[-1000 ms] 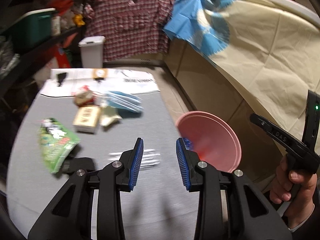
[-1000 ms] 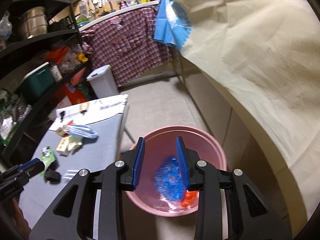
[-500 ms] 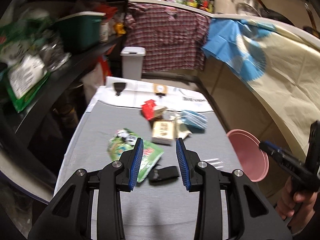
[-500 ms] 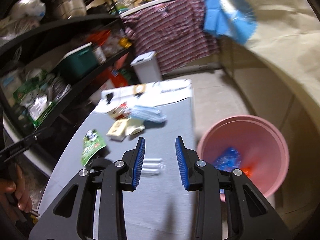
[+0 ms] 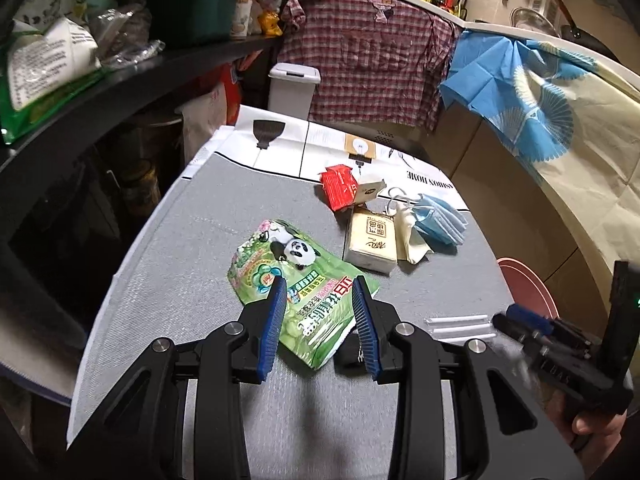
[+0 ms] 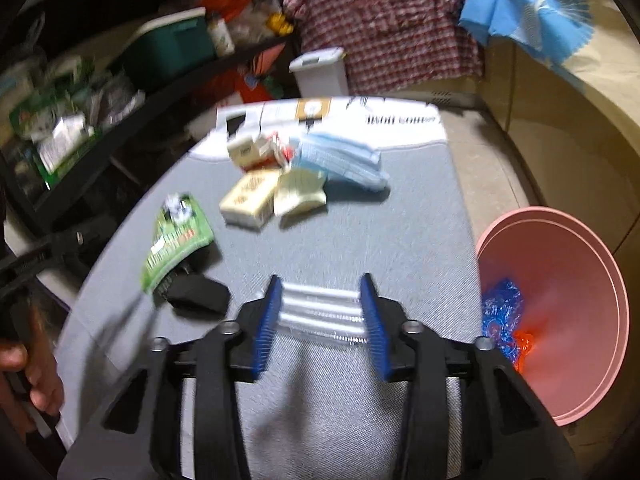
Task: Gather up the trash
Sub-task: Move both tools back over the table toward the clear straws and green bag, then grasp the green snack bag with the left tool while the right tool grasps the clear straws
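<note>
Left gripper (image 5: pixel 320 322) fingers spread, empty, over the crinkled green panda-print snack bag (image 5: pixel 304 292); right gripper (image 6: pixel 322 326) fingers opening, seemingly framing clear plastic-wrapped white straws (image 6: pixel 320 312) on the grey counter (image 6: pixel 400 240)

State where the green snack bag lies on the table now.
In the left wrist view the green bag lies mid-table, just beyond the left gripper, left of the tissue pack.

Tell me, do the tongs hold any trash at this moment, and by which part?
Nothing is held. The left tongs stand open above the green snack bag. The right tongs are opening, the clear wrapped straws between them, ungripped.
</note>
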Motion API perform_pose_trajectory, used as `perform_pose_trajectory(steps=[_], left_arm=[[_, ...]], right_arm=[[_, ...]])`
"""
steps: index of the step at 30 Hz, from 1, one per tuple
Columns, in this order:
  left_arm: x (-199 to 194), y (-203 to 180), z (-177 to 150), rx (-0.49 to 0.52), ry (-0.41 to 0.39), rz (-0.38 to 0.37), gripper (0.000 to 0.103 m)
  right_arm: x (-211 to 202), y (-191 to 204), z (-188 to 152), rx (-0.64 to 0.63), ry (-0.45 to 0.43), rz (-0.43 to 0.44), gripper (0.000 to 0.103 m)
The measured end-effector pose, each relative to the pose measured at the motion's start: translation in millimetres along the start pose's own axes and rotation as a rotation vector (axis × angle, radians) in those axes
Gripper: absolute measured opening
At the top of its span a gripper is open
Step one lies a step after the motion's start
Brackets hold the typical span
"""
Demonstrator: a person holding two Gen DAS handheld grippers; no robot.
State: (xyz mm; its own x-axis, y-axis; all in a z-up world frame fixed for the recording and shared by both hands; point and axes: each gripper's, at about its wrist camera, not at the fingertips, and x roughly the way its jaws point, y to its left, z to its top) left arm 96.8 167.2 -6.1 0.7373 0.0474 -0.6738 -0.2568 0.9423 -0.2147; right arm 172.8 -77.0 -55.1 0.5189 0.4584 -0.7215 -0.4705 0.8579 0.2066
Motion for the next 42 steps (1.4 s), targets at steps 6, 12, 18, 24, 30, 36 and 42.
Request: perform_pose_trajectory(steps=[6, 12, 18, 24, 30, 36, 42], left_arm=[[19, 12, -3, -0.075, 0.075, -0.003, 0.037], [39, 30, -13, -0.191, 0.173, -0.02, 0.053], [60, 33, -23, -0.256, 0.246, -0.066, 0.055], [65, 36, -23, -0.289, 0.237, -0.085, 0.054], [64, 39, -24, -0.339, 0.249, -0.12, 0.054], [64, 37, -24, -0.333, 0.239, -0.146, 0.037], [48, 30, -15, -0.279, 0.174, -0.158, 0.018]], right_arm=[[22, 3, -5, -0.065, 0.067, -0.02, 0.062], [35, 9, -11, -0.156, 0.107, -0.041, 0.064], [38, 17, -14, -0.215, 0.114, -0.048, 0.065], [41, 25, -17, -0.27, 0.117, -0.061, 0.065], [40, 31, -21, -0.317, 0.112, -0.077, 0.056], [37, 38, -24, -0.362, 0.102, -0.074, 0.026], [33, 40, -26, -0.365, 0.104, -0.049, 0.005]])
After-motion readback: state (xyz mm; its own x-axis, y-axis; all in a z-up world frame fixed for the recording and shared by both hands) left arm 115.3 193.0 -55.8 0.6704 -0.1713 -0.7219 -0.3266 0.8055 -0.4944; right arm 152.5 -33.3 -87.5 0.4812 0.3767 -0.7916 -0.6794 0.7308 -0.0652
